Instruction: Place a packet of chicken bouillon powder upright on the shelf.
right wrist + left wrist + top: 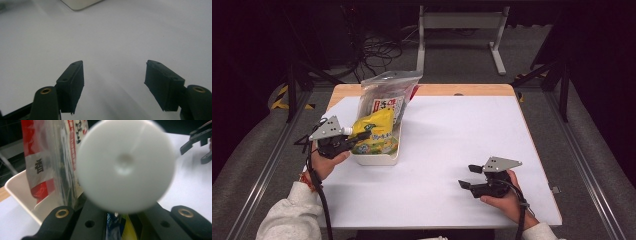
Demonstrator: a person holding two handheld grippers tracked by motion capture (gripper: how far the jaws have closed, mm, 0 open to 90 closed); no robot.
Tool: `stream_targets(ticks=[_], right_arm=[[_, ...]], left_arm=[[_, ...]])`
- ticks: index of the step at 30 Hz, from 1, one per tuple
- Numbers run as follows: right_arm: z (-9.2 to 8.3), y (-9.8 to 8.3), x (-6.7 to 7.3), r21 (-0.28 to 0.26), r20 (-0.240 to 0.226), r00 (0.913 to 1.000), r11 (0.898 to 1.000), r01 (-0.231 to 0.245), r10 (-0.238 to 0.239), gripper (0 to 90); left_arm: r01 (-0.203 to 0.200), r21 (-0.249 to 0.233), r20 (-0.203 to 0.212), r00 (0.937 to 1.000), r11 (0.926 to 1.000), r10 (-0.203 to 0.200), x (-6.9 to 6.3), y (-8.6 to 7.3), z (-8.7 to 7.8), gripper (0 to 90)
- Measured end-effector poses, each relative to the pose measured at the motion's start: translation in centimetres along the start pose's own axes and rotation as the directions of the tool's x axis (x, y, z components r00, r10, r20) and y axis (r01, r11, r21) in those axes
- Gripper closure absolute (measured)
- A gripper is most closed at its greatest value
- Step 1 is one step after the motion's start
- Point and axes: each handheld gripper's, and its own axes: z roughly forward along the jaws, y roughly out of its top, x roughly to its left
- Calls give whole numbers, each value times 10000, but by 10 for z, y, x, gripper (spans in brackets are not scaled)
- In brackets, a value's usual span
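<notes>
Two grippers are on my screens, one in each of the person's hands, over a white table [452,150]. From the high view I see the left gripper [357,136] at the near left edge of a white tray [377,159], its jaws drawn tight on a yellow spout pouch [374,132] that lies in the tray, leaning against what stands behind it. In the left gripper view I note the pouch's round white cap [125,166] facing the lens, blurred and very close, with the black jaws squeezed together just beneath it and a strip of yellow and blue pouch film pinched between them. Behind the pouch stands a clear plastic bag [384,97] with red and white printed packets inside, upright at the far end of the tray and rising well above its rim; the same bag [53,157] shows at left in the left gripper view, inside the tray wall [18,187]. I see the right gripper [469,176] well apart from the tray, low over bare table at the near right, held in the person's right hand [502,197]. Its jaws stand wide with nothing between them; the right gripper view confirms open table between the two black pads [72,85] and a corner of the tray [80,3] at the top edge.
</notes>
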Motion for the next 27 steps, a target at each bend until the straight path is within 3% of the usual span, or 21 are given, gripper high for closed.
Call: stream_targets(ticks=[5, 12, 17, 27], right_arm=[[-1, 1, -1, -54, 7, 10000, 10000, 2, -2, 311], [-1, 1, -1, -63, 59, 10000, 10000, 46, -46, 309], [-1, 1, -1, -71, 114, 9999, 9999, 95, -94, 307], [-3, 2, -1, -89, 190, 9994, 9996, 273, -272, 347]], left_arm=[[12, 110, -274, 9996, 9999, -9, 1, -5, 1, 888], [158, 100, -352, 9993, 9998, -154, 2, -9, 1, 888], [439, -249, -486, 9978, 9987, -450, 2, -12, 0, 869], [493, -500, -952, 9940, 9975, -539, -4, -10, -8, 735]])
